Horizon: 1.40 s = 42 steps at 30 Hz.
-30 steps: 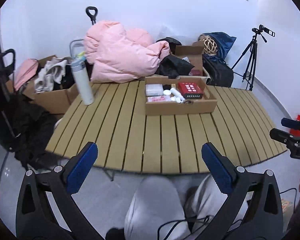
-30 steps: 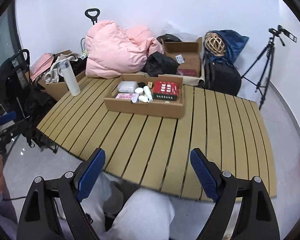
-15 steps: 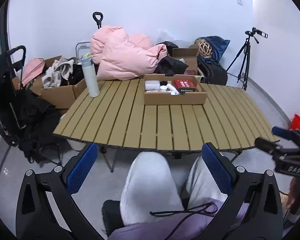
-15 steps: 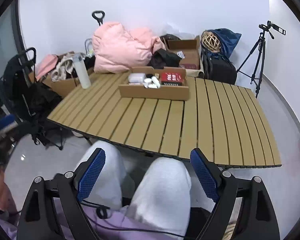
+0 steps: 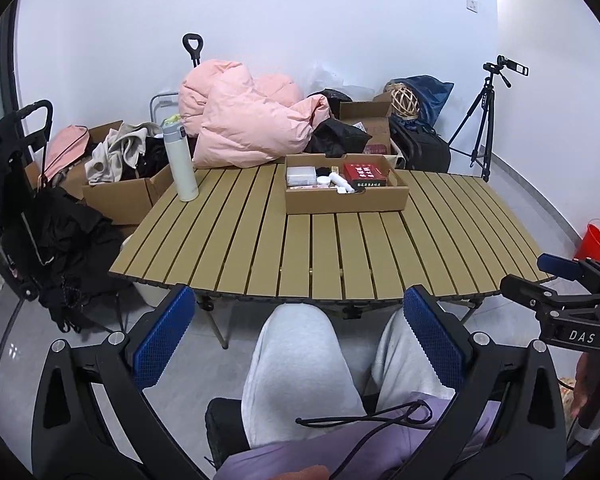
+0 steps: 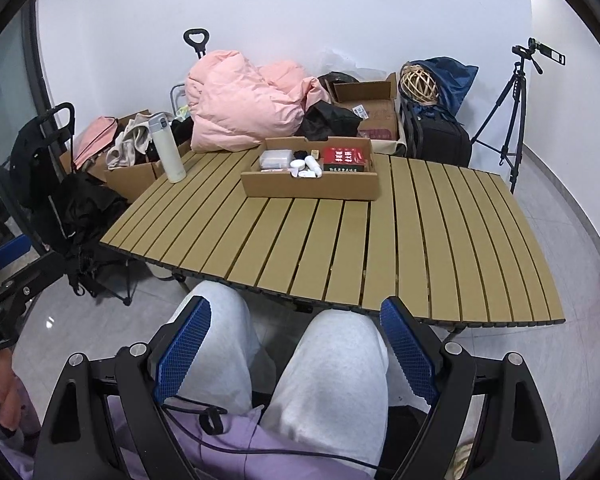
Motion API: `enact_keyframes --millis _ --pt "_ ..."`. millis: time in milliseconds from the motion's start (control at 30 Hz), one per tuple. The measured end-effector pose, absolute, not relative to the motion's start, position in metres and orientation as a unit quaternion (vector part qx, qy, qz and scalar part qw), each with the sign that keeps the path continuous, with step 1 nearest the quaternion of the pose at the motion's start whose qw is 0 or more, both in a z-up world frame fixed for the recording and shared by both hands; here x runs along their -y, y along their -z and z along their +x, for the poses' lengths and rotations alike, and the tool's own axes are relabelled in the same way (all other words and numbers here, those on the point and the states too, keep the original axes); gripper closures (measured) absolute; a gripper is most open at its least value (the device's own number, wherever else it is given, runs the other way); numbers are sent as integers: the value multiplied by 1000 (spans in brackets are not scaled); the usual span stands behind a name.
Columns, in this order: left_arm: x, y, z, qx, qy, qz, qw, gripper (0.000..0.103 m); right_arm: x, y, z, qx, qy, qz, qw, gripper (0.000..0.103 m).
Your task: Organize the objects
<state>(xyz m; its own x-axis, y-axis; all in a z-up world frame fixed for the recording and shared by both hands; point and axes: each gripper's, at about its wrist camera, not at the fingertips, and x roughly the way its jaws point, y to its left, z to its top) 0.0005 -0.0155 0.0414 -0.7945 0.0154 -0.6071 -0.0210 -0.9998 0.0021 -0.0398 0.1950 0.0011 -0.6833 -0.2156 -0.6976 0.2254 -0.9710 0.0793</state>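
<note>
A shallow cardboard box (image 5: 346, 200) (image 6: 312, 188) sits at the far side of the slatted wooden table (image 5: 332, 248) (image 6: 340, 240). It holds a red box (image 5: 365, 176) (image 6: 346, 160), a clear plastic case (image 5: 301, 175) (image 6: 275, 159) and small white items (image 5: 338, 182) (image 6: 308, 168). A white bottle (image 5: 180, 162) (image 6: 166, 148) stands upright at the table's far left corner. My left gripper (image 5: 300, 336) and right gripper (image 6: 296, 344) are open and empty, held above the person's lap, short of the table's near edge.
Behind the table lie pink bedding (image 5: 248, 120), cardboard boxes (image 5: 120, 196), bags and a woven ball (image 5: 404, 100). A tripod (image 5: 484, 120) stands at the right, a red bucket (image 5: 596, 236) on the floor. A black cart with clothes (image 5: 40, 208) is left.
Both grippers have pulled back and down from the table, so the table looks farther away and the person's grey-trousered knees fill the foreground. Both jaws stay open.
</note>
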Motion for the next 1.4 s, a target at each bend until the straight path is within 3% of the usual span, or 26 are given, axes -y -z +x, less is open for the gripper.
enact_keyframes --millis 1400 --pt "16 -40 3 3 -946 -324 15 0 -192 -7 -36 -7 921 371 119 13"
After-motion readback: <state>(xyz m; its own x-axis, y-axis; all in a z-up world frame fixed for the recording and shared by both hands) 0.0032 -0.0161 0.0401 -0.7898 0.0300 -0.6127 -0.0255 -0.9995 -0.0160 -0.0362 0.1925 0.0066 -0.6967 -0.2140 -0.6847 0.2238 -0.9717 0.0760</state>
